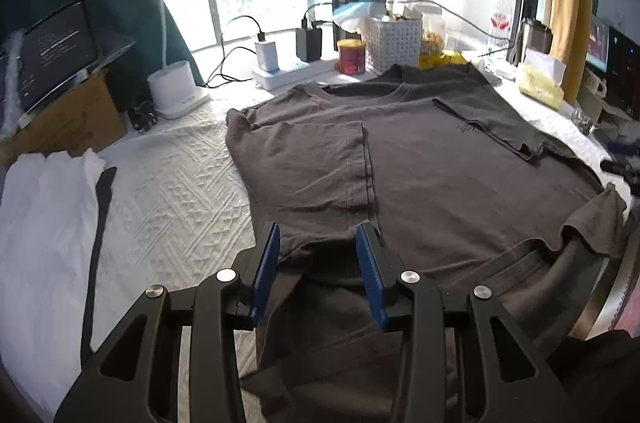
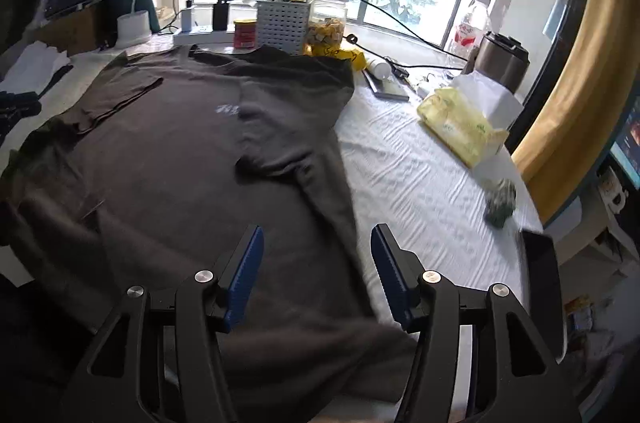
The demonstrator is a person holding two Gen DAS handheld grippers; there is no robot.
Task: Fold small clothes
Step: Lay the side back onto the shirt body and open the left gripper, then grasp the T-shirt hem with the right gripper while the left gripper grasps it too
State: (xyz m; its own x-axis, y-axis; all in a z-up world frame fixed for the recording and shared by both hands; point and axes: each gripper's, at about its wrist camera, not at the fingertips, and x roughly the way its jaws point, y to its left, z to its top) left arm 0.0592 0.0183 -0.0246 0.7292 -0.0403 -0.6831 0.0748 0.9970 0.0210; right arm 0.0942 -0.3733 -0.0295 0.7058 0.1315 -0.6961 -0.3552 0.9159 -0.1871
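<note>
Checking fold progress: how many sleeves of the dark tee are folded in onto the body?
2. The left sleeve lies flat on the t-shirt body ahead of the left gripper; the right sleeve is folded inward near the collar.

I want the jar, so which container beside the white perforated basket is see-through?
The clear plastic jar of yellowish pieces, on the white perforated basket's right; the red can on its left is opaque.

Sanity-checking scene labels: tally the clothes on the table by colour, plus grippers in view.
Dark brown T-shirt: 1
White folded garment pile, exact piece count unclear: 1
Grippers: 2, left gripper and right gripper, both open
Total: 4
</note>
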